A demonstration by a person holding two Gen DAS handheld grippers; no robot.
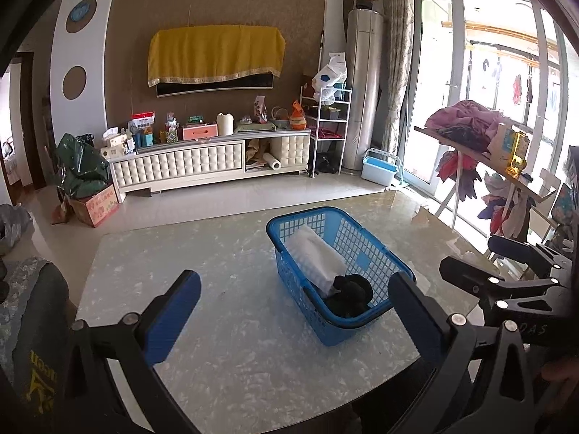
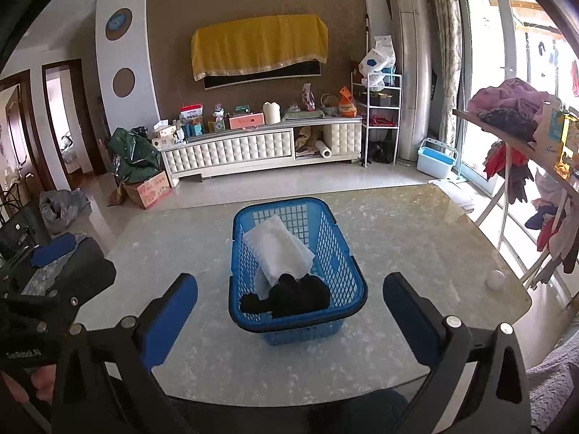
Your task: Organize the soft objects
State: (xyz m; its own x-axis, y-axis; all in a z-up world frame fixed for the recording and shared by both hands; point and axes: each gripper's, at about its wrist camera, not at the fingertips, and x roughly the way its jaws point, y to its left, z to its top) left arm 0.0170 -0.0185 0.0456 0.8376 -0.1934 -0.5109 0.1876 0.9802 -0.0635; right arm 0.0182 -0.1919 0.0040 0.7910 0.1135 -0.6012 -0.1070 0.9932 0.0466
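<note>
Right wrist: blue basket (image 2: 356, 285) holds white cloth (image 2: 277, 253), black cloth (image 2: 293, 294).

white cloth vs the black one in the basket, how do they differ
The white cloth is folded into a flat, neat rectangle; the black cloth is a crumpled heap. The white cloth lies toward the far end of the blue basket, propped at a slant, while the black cloth sits at the near end, overlapping the white cloth's lower edge. The white cloth covers more area than the black cloth. Both are soft items inside the same basket on the table.
</note>
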